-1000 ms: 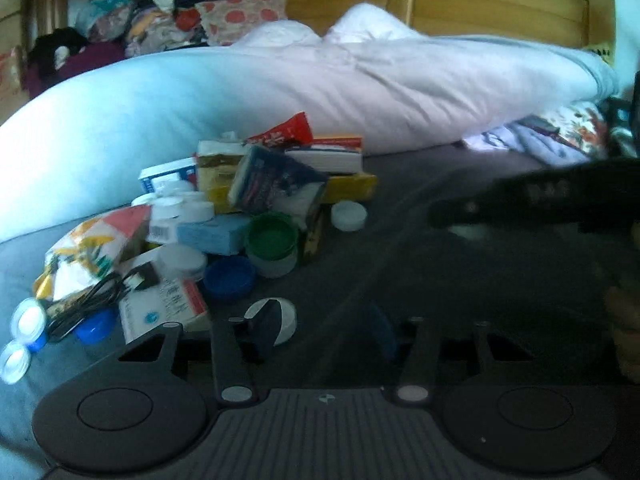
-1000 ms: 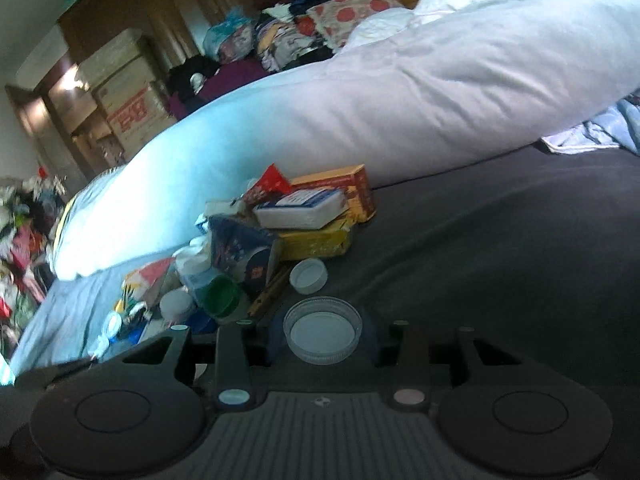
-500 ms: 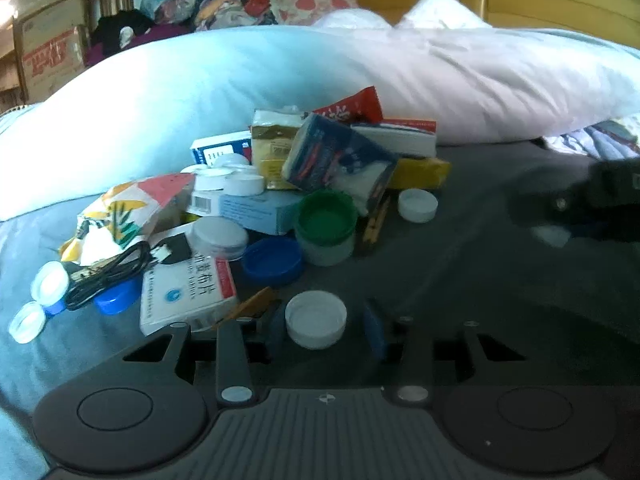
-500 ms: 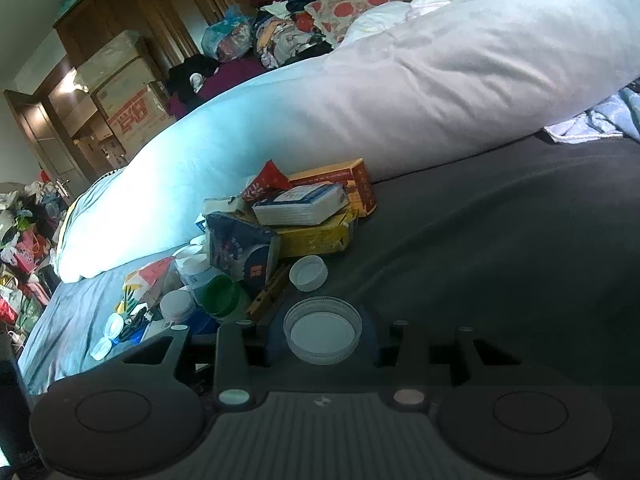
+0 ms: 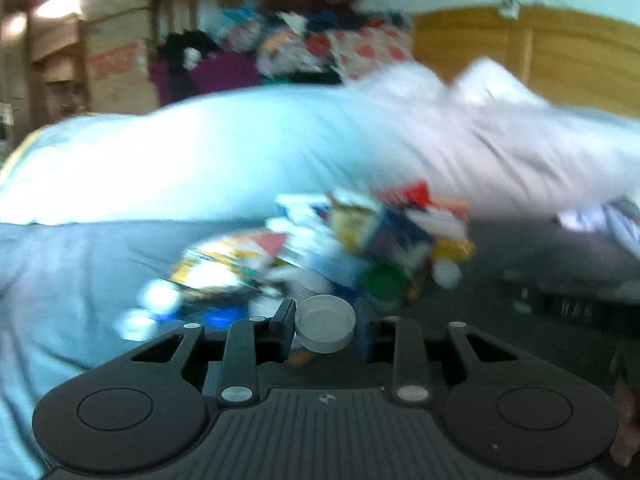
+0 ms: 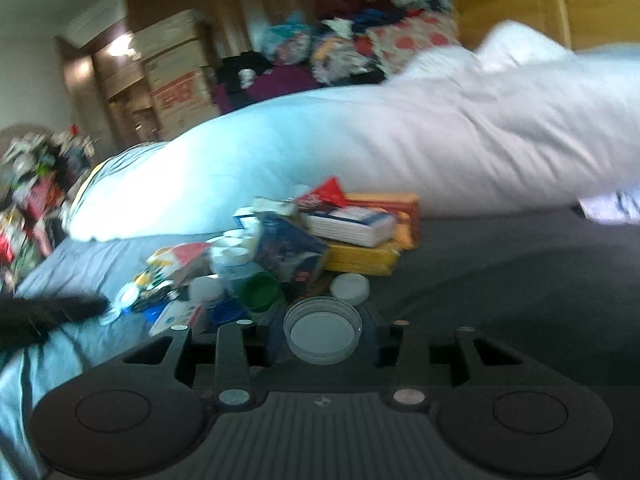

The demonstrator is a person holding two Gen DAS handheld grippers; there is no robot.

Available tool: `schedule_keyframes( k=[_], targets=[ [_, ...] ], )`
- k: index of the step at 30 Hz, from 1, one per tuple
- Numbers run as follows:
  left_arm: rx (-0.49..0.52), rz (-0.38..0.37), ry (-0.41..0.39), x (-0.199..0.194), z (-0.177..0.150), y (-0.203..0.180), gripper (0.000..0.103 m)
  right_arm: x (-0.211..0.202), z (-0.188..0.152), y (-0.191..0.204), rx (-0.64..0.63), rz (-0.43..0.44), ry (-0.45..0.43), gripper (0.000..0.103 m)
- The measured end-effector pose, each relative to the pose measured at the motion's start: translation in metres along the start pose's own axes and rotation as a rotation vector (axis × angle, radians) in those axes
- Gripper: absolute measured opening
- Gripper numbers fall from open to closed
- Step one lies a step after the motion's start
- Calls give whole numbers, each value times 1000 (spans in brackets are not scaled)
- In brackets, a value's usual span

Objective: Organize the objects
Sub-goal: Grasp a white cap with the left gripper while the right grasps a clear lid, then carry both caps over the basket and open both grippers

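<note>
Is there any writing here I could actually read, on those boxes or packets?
None is readable.
Cardboard boxes: red print, blurred.
Blue packet: markings, blurred.
White box: blue stripe, text too small.
Left wrist view: pile smeared by motion.

White duvet [image 6: 400, 140]; cardboard boxes [image 6: 176, 72]; wooden headboard [image 5: 520, 56]
</note>
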State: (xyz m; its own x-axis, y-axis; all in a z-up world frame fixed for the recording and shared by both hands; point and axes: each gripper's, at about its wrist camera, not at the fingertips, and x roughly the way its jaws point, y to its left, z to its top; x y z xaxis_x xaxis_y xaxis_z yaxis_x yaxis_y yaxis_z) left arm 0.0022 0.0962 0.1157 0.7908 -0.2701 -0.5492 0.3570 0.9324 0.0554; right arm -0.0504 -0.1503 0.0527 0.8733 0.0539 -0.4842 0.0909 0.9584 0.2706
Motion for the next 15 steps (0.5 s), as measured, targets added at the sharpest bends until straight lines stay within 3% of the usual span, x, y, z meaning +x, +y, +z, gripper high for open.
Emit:
schedule_keyframes(
  k=[6,15],
  targets=[
    [-72,118,-91,-74,14,52,32,-21,-1,42,-148,55,9,43],
    [-183,283,-148,-143,11,124,32,-46,30,125,-184,174,-13,43]
  ],
)
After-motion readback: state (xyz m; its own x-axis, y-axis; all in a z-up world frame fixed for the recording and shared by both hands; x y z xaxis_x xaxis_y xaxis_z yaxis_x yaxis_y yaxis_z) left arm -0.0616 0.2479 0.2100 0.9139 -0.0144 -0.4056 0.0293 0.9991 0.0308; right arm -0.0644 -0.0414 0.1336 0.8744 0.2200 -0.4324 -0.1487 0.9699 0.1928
